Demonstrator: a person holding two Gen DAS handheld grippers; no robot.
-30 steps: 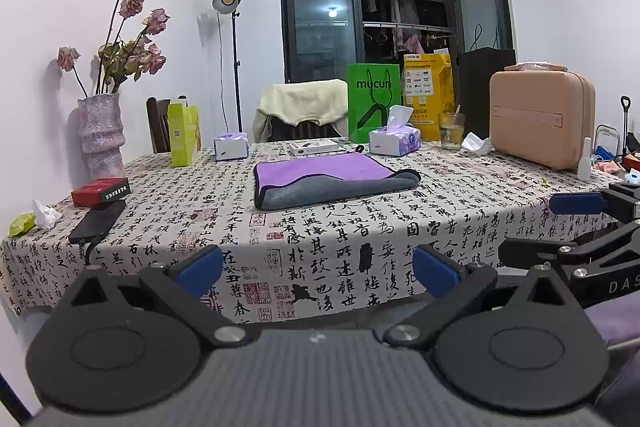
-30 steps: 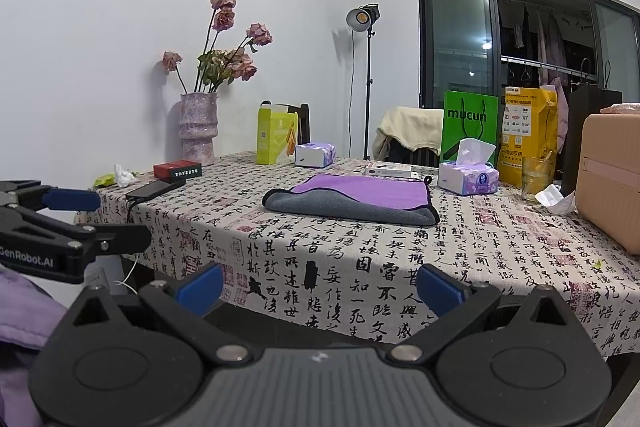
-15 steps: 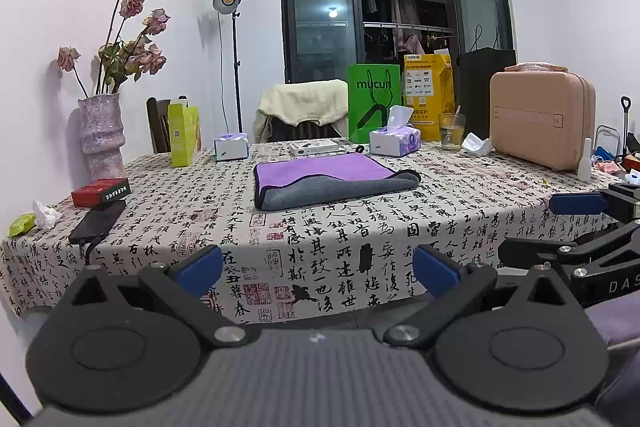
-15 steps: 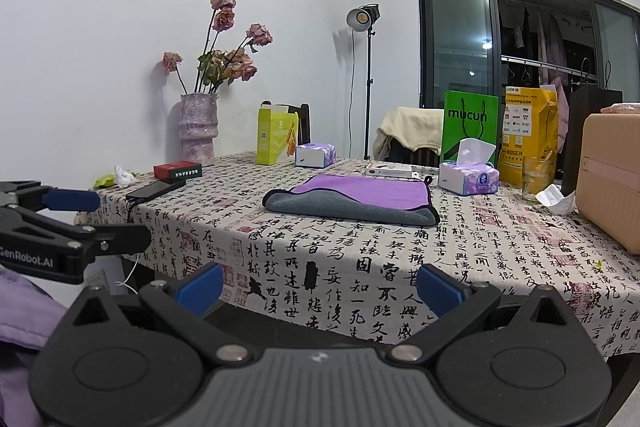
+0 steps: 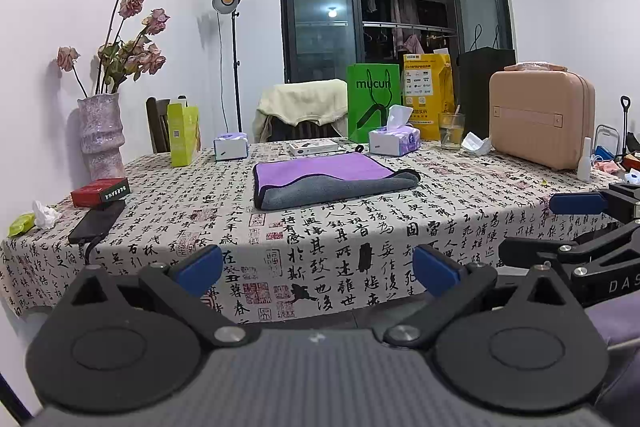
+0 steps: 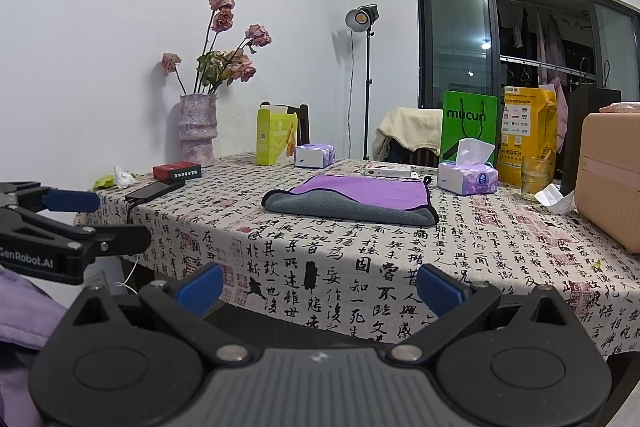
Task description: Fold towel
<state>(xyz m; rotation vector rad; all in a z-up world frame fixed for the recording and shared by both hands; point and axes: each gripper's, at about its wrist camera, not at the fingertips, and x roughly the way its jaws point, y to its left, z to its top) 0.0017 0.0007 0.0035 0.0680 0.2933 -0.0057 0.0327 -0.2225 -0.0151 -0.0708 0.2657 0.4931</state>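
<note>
The towel [image 5: 328,179] is purple on top and grey below; the tablecloth [image 5: 360,227] is white with black writing and red stamps; the suitcase [image 5: 540,115] is pink.

The left hand-held gripper [image 5: 316,269] and right hand-held gripper [image 6: 318,285] are held level side by side, both jaws spread wide, gripping nothing.

The bench [image 5: 360,227] has a cloth with black writing on it. A folded towel [image 5: 328,179] lies in the middle. A vase [image 5: 102,135], a red box [image 5: 100,191] and a phone [image 5: 96,221] sit on the left. A tissue box [image 5: 394,141], a glass [image 5: 452,131] and a pink case [image 5: 540,119] sit toward the back and right.
</note>
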